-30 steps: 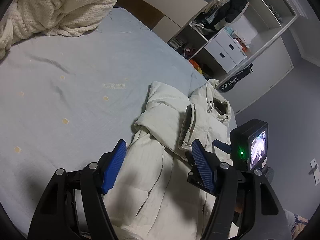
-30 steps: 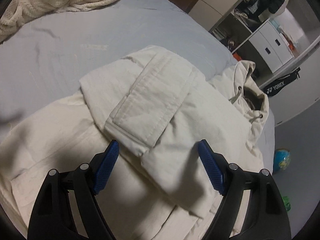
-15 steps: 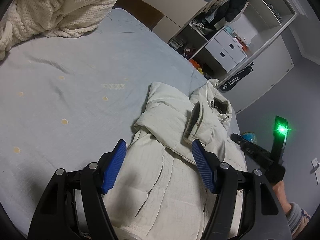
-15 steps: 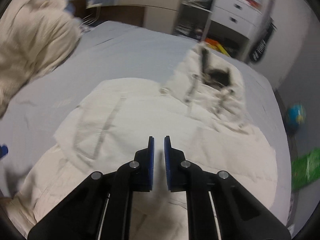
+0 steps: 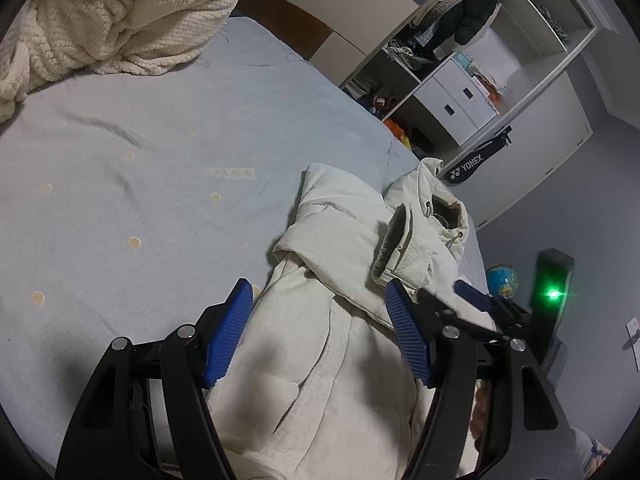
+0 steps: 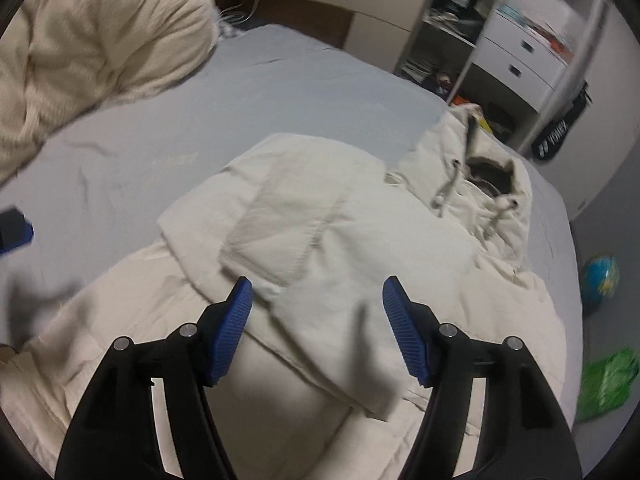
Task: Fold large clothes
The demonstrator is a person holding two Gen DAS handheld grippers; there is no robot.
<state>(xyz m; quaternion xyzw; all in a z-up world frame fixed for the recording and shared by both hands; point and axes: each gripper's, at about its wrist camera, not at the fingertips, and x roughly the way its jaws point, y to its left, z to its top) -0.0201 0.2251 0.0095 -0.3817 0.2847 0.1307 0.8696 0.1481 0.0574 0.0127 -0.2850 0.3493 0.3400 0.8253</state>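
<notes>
A cream hooded coat (image 5: 332,360) (image 6: 360,248) lies on the light blue bed sheet (image 5: 160,160) (image 6: 248,96), with one sleeve folded across its chest and the hood (image 6: 492,188) at the far end. My left gripper (image 5: 318,328) hangs open just above the coat's lower part, nothing between its blue pads. My right gripper (image 6: 318,320) hovers over the folded sleeve; its jaws are opening and hold nothing. In the left wrist view the right gripper (image 5: 476,300) shows at the right with a green light on it.
A heaped cream knitted blanket (image 5: 108,20) (image 6: 92,40) sits at the far left of the bed. Beyond the bed stand an open wardrobe with white drawers (image 5: 464,108), a racket bag (image 5: 476,160), a small globe (image 5: 502,280) and a green bag (image 6: 608,380) on the floor.
My right gripper shut, lifted away from the sleeve, then spread its jaws wide again over it. The left gripper stayed still and open.
</notes>
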